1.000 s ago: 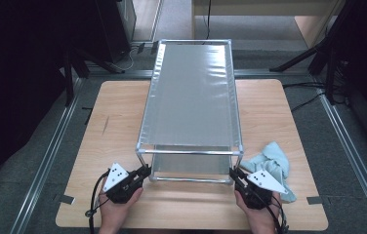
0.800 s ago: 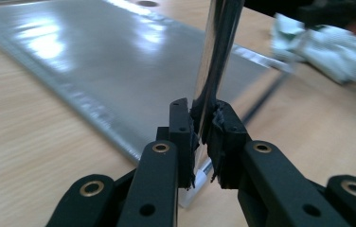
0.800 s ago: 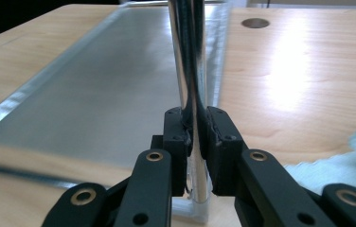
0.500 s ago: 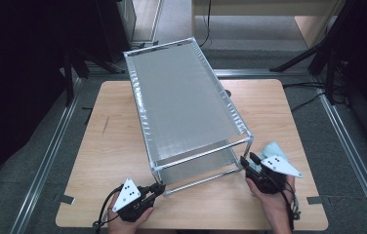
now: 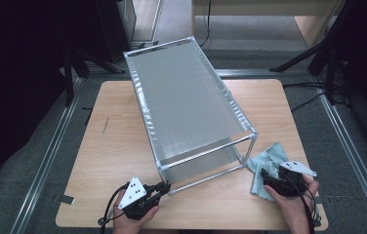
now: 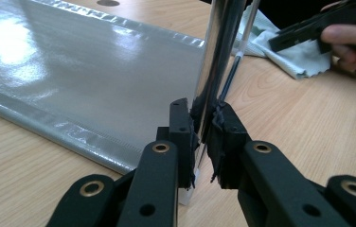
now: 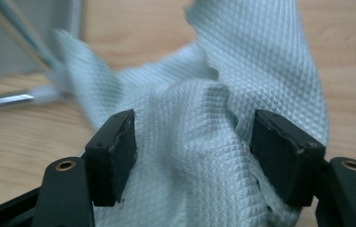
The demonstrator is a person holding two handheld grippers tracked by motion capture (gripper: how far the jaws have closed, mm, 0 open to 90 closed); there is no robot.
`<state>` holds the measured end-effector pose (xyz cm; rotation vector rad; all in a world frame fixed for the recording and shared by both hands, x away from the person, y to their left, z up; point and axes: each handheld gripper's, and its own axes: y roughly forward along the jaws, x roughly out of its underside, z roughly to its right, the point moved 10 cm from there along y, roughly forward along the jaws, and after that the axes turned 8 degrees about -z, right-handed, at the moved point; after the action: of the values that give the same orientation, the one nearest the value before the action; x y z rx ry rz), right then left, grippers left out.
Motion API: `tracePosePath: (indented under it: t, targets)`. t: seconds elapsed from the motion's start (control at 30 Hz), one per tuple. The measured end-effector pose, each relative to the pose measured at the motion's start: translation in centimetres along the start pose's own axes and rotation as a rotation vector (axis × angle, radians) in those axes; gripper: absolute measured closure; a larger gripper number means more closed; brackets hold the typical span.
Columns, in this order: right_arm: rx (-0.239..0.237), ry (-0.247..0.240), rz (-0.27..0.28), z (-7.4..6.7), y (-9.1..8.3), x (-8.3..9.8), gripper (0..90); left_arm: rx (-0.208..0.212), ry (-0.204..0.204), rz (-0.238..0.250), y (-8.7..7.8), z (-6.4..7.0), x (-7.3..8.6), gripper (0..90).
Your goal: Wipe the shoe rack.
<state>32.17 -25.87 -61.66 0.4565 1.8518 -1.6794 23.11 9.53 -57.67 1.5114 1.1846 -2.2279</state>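
Rack (image 5: 186, 105) of chromed tube with grey mesh shelves, standing askew on the worktop (image 5: 113, 146), its long axis running from the far edge toward the near right corner. I have the left hand-held gripper (image 5: 164, 185) clamped on the near-left leg (image 6: 216, 71) of the rack, close to the near edge; in the left gripper view the pads pinch the bright post just above its foot. The right hand-held gripper (image 7: 192, 156) has just been opening its jaws, and they now stand apart over the pale blue cloth (image 7: 223, 94), which lies bunched by the near right corner, just beside the rack's near-right leg. A fold of cloth sits between the pads, which do not press on it.

Risks, as I judge them: the smooth round post may slip or twist in the left grip if I pull sideways, and the rack could skid farther. Closing the right jaws too shallowly would catch only a thin ridge of fabric, and the cloth might drop; a low approach may snag it on the rack's foot.

Both shelves appear bare; nothing rests on them.
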Motion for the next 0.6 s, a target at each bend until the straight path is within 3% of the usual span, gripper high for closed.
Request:
tracePosePath:
  t: [0.17, 0.2, 0.3, 0.43, 0.5, 0.6]
  targets:
    - [0.020, 0.000, 0.011, 0.0, 0.1, -0.1, 39.1, 0.012, -0.007, 0.002, 0.1, 0.1, -0.1, 80.3]
    - [0.015, -0.003, 0.021, -0.2, 0.0, -0.1, 55.6, 0.013, -0.006, 0.003, 0.2, 0.1, -0.1, 80.3]
    - [-0.032, 0.000, 0.021, -1.1, -0.2, 0.0, 78.4, 0.008, 0.000, 0.002, 0.3, 0.1, -0.1, 80.5]
    - [-0.078, 0.052, 0.033, -1.6, -0.7, -0.5, 82.3, 0.001, 0.000, -0.002, 0.3, 0.1, -0.1, 80.7]
    - [-0.077, 0.066, 0.082, -1.8, -2.0, -1.6, 82.6, 0.002, 0.000, -0.003, 0.3, 0.1, -0.1, 80.7]
    - [-0.089, 0.046, 0.177, -2.7, -5.1, -4.2, 82.9, 0.001, 0.001, -0.001, 0.3, 0.1, -0.1, 80.8]
